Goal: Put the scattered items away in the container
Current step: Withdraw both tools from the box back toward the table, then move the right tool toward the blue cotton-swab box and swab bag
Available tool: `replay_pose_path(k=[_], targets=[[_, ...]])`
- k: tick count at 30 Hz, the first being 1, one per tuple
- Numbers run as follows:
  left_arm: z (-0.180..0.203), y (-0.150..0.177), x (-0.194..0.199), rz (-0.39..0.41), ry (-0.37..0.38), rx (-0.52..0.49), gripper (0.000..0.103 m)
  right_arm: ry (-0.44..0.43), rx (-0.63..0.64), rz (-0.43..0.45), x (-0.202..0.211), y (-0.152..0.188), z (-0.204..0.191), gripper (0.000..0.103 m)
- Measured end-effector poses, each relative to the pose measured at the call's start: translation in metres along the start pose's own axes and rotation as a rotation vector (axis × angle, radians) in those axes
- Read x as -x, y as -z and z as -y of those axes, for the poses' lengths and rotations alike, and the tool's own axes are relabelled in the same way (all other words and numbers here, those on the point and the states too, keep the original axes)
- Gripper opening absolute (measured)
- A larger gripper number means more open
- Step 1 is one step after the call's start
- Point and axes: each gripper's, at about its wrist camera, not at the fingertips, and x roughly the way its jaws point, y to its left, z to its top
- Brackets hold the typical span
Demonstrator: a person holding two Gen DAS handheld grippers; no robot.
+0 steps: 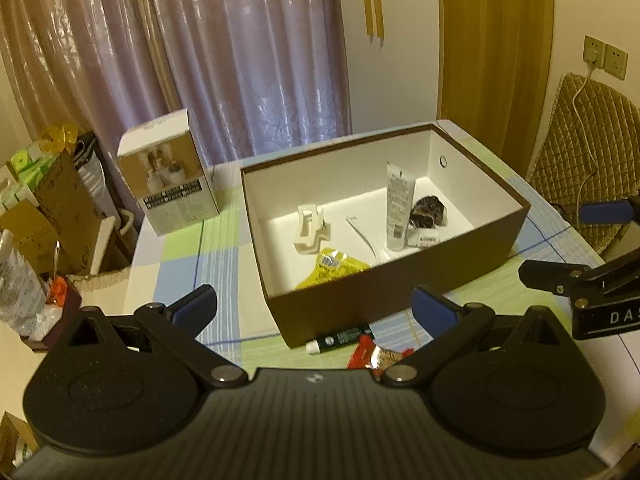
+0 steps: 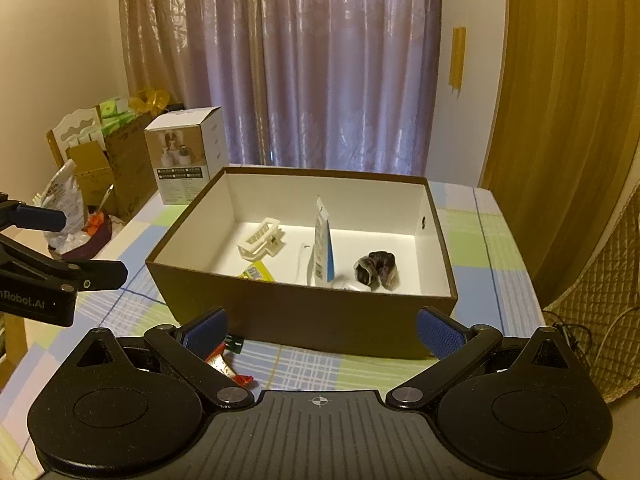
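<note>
Your left claw (image 1: 314, 310) stands with its blue pads wide apart and holds nothing; it hangs above the near edge of the surface (image 1: 180, 264), which is covered with a checked cloth of green, blue and white. Your right claw (image 2: 322, 330) is likewise spread apart and holds nothing, and it sits to the right of the left one at the near side of the box. The brown box (image 1: 400, 284) with a white inside stands open on the surface ahead of both claws. Inside it you have a white hair clip (image 1: 311, 229) toward the left, a yellow packet (image 1: 332, 268) against the near wall, a thin white stick (image 1: 366, 236) on the floor of the box, a white tube (image 1: 398, 208) standing upright near the middle, a small white item (image 1: 425, 237) at the foot of the tube, and a dark crumpled wrapper (image 1: 429, 211) just to the right of the tube. Two things lie outside the box, on the cloth just before its near wall: a dark green tube (image 1: 342, 338) with a white cap, lying flat, and a red and silver snack packet (image 1: 376, 356) beside it, partly hidden behind the body of your left claw. A white carton (image 1: 168, 172) with a printed picture stands upright on the far left of the surface, apart from the box.
</note>
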Motion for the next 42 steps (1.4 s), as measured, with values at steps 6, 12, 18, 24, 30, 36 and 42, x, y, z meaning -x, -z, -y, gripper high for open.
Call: replay_pose_path(k=[6,12,18,24,30,36,42], targets=[[0.0,0.012,0.002,-0.036,0.004,-0.015,0.102,0.003,-0.044,-0.04,0.003,0.018,0.001,0.103],[-0.005,0.024,0.004,-0.074,0.015,-0.002,0.102,0.011,-0.088,-0.092,0.008,0.038,0.005,0.103],[-0.011,0.039,0.0,-0.129,0.02,0.011,0.102,0.002,-0.17,-0.16,0.009,0.066,0.013,0.103],[-0.015,0.058,-0.006,-0.187,0.027,0.014,0.102,-0.003,-0.2,-0.208,0.005,0.083,0.013,0.103],[-0.019,0.074,-0.013,-0.238,0.03,0.027,0.102,-0.01,-0.202,-0.275,-0.005,0.104,0.01,0.103],[-0.024,0.083,-0.02,-0.274,0.023,0.043,0.102,-0.014,-0.214,-0.338,-0.021,0.119,0.008,0.103],[-0.03,0.085,-0.026,-0.291,0.016,0.06,0.102,-0.039,-0.207,-0.341,-0.028,0.12,0.007,0.103]])
